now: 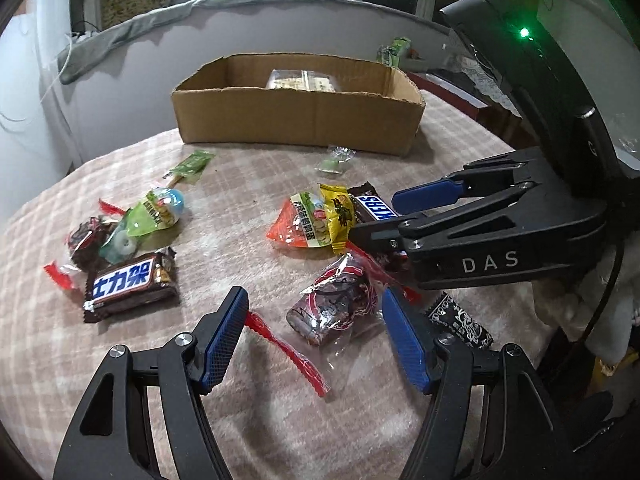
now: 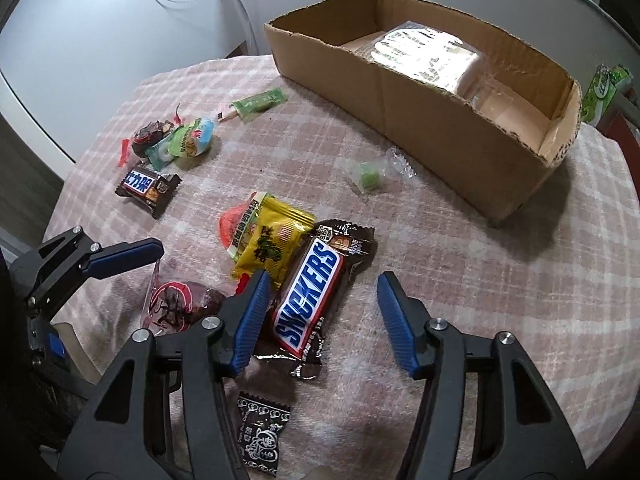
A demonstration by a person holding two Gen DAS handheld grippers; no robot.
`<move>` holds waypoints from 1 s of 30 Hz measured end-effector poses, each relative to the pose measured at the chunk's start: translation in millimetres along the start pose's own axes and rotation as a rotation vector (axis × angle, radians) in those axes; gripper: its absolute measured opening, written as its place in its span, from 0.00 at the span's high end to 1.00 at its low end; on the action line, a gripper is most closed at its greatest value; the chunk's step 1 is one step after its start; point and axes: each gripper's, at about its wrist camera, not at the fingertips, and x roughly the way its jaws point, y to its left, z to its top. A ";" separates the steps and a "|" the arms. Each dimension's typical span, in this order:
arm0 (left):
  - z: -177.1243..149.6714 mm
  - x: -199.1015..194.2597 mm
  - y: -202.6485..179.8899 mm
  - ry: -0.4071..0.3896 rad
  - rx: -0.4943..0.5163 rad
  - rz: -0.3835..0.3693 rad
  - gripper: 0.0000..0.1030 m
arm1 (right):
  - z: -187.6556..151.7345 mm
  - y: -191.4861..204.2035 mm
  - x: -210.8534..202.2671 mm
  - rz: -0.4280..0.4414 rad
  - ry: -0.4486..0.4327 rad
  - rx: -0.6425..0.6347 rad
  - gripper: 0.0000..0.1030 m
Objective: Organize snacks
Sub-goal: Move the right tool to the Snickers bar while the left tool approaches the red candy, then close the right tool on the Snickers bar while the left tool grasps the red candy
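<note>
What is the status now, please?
Left gripper open over a clear-wrapped sweet. Right gripper open around the Snickers bar, not gripping. Box beyond; yellow packet touches the bar.

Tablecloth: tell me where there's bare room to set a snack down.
Bare cloth lies right of the Snickers, toward the box, and between the two snack clusters. Crowded: around the yellow packet and the left cluster.

A pink plaid cloth (image 2: 460, 280) covers the tabletop; on it lie a cardboard box (image 2: 440, 128), a Snickers bar (image 2: 308, 296) and scattered sweets.
</note>
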 end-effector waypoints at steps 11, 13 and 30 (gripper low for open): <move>4.0 4.7 -8.0 0.020 0.002 -0.055 0.36 | -0.8 -8.0 -3.4 -0.032 0.019 -0.042 0.70; 5.5 6.1 -10.2 0.021 0.003 -0.062 0.38 | -1.1 -8.4 -3.8 -0.033 0.020 -0.046 0.70; 5.3 9.3 -16.8 0.012 0.010 -0.074 0.43 | -3.3 -8.4 -4.7 -0.045 0.015 -0.042 0.71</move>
